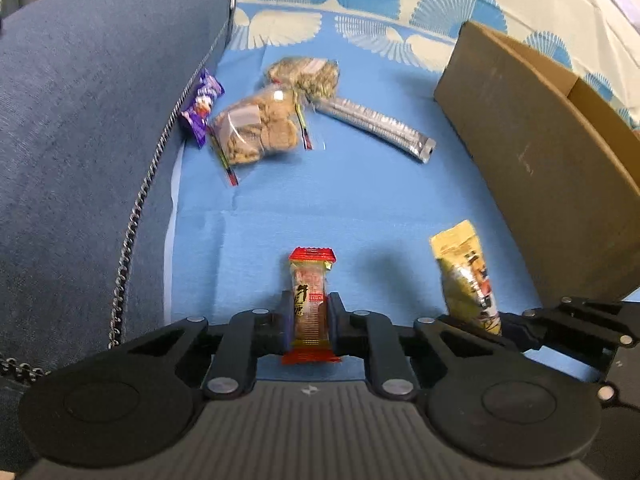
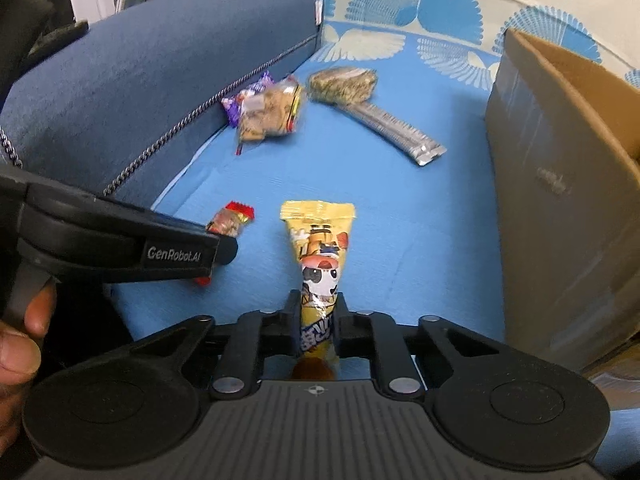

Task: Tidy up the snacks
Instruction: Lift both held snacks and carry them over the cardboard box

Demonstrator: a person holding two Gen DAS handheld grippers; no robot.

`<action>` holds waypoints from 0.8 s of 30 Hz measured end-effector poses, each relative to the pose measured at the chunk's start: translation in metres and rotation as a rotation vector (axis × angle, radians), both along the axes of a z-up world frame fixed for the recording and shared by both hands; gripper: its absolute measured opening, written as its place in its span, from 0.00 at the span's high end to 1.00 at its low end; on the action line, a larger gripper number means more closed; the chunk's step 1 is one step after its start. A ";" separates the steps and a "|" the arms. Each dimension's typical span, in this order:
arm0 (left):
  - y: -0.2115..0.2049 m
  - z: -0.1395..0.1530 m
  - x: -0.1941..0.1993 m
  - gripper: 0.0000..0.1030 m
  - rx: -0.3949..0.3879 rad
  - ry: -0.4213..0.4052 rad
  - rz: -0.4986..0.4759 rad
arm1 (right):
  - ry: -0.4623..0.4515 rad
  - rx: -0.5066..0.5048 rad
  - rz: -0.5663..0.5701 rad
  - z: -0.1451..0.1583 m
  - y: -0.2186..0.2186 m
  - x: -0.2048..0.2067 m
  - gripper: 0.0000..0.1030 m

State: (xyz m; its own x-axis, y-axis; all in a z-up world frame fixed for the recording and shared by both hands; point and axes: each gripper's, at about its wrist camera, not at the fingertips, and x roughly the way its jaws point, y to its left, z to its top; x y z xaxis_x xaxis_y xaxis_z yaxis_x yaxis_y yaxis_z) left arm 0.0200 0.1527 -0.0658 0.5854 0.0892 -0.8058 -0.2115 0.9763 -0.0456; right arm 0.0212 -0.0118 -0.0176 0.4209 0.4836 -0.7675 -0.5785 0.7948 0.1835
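My left gripper point(image 1: 310, 312) is shut on a red-ended snack bar point(image 1: 310, 300) and holds it above the blue sheet; the bar also shows in the right wrist view point(image 2: 230, 220). My right gripper point(image 2: 318, 312) is shut on a yellow panda-print snack packet point(image 2: 320, 252), which also shows in the left wrist view point(image 1: 466, 276). Farther back on the sheet lie a purple packet point(image 1: 202, 106), a clear bag of brown biscuits point(image 1: 256, 130), a bag of greenish-brown snack point(image 1: 306, 76) and a long silver packet point(image 1: 380, 126).
An open cardboard box point(image 1: 532, 152) stands at the right, beside my right gripper; it also shows in the right wrist view point(image 2: 560, 184). A dark blue cushion point(image 1: 88, 128) with a metal chain point(image 1: 136, 208) rises on the left. The patterned blue sheet point(image 1: 320, 208) covers the surface.
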 end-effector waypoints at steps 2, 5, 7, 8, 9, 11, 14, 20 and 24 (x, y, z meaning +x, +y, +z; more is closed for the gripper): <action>0.001 0.004 -0.004 0.83 -0.007 -0.032 0.003 | -0.018 0.017 -0.016 0.005 -0.005 0.001 0.86; 0.003 0.009 -0.008 0.83 -0.025 -0.078 0.003 | -0.047 0.047 -0.041 0.014 -0.011 0.001 0.86; 0.004 0.013 -0.011 0.83 -0.039 -0.111 0.002 | -0.067 0.066 -0.051 0.019 -0.013 0.000 0.86; 0.005 0.016 -0.013 0.83 -0.045 -0.128 0.002 | -0.077 0.074 -0.054 0.022 -0.015 0.000 0.86; 0.005 0.017 -0.015 0.83 -0.050 -0.142 0.001 | -0.086 0.080 -0.056 0.024 -0.015 -0.001 0.86; 0.005 0.021 -0.019 0.83 -0.047 -0.166 0.003 | -0.106 0.088 -0.058 0.029 -0.016 -0.002 0.86; 0.003 0.024 -0.022 0.83 -0.037 -0.192 -0.007 | -0.131 0.104 -0.071 0.037 -0.019 -0.004 0.86; 0.005 0.031 -0.030 0.83 -0.041 -0.251 -0.017 | -0.168 0.158 -0.096 0.056 -0.028 -0.006 0.86; 0.007 0.032 -0.032 0.83 -0.056 -0.270 -0.008 | -0.194 0.160 -0.086 0.062 -0.029 -0.009 0.86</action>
